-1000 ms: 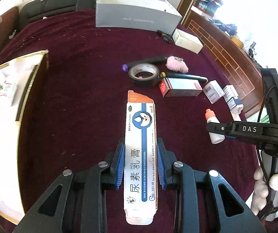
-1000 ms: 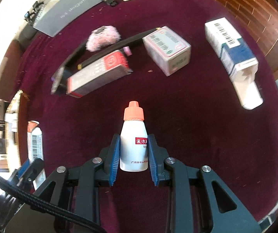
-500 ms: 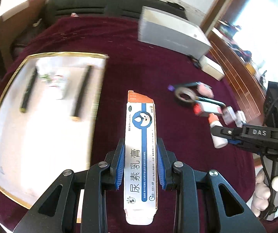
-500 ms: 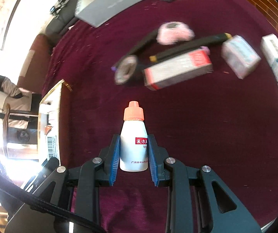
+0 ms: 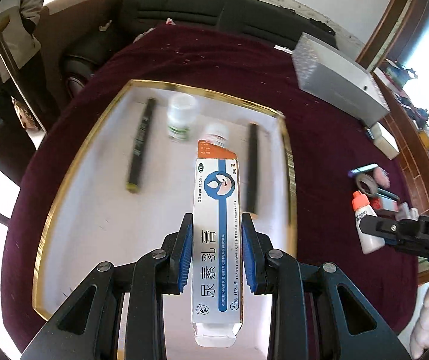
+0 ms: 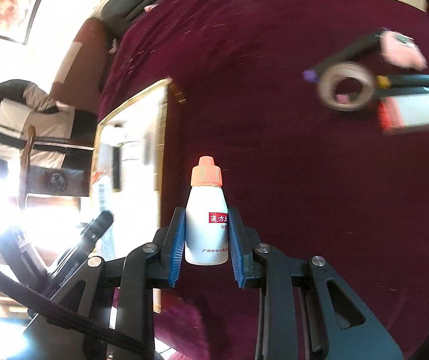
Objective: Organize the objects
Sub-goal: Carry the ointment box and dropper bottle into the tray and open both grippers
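My left gripper (image 5: 216, 240) is shut on a long white and blue ointment box (image 5: 217, 234) and holds it above the white tray with a gold rim (image 5: 73, 162). The tray holds two black pens (image 5: 141, 144) and two small bottles (image 5: 181, 117). My right gripper (image 6: 205, 234) is shut on a white dropper bottle with an orange cap (image 6: 207, 210), above the maroon tablecloth to the right of the tray (image 6: 162, 126). That bottle also shows in the left wrist view (image 5: 365, 225).
A tape roll (image 6: 344, 85), a red and white box (image 6: 412, 114), a pink fluffy item (image 6: 401, 49) and black pens lie on the cloth at the right. A grey box (image 5: 337, 81) stands at the back. A black sofa and a person are beyond the table.
Both grippers have swung left with their loads. The left gripper now hangs over the tray; the right gripper has neared the tray's right rim.
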The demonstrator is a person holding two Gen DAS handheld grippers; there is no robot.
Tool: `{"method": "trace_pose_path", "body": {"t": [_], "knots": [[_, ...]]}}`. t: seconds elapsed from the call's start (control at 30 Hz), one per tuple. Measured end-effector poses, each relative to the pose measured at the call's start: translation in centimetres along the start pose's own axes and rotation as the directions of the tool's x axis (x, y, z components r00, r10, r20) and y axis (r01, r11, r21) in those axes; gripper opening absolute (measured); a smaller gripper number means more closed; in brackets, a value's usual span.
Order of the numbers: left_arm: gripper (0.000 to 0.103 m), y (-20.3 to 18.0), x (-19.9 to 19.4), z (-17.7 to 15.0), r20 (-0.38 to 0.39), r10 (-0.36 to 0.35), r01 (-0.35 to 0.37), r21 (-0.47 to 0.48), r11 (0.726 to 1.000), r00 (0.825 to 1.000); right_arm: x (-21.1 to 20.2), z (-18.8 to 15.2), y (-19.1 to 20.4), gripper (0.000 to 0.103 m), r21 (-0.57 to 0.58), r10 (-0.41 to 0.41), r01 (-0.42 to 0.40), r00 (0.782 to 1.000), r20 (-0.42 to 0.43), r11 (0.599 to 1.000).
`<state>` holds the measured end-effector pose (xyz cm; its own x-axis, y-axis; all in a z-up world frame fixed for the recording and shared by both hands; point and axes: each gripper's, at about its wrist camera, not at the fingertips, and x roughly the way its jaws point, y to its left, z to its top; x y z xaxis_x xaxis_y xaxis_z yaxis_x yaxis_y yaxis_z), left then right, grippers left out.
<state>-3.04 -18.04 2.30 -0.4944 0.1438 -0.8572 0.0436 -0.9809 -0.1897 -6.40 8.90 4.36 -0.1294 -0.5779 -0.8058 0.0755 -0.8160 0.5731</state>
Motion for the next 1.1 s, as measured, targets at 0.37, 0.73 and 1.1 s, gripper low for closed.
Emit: {"method": "trace_pose_path", "body": {"t": [0.37, 0.73, 1.1], "knots": [[0.025, 3.7, 3.9, 2.4, -0.044, 0.035, -0.034, 0.031, 0.999, 0.998, 6.8, 0.2, 7.0, 0.025, -0.055, 0.032, -0.037, 0.996, -0.084, 0.998], [0.025, 4.4, 5.9, 3.1, -0.070, 0.048, -0.043, 0.072, 0.996, 0.996, 9.4, 0.0, 8.7, 0.025, -0.080, -0.015, 0.007, 0.994, -0.109, 0.997], [0.025, 4.5, 7.7, 4.0, -0.083, 0.058, -0.051, 0.084, 0.995, 0.995, 11.6, 0.4, 9.6, 0.025, -0.087, -0.060, 0.050, 0.991, -0.123, 0.995]]}}
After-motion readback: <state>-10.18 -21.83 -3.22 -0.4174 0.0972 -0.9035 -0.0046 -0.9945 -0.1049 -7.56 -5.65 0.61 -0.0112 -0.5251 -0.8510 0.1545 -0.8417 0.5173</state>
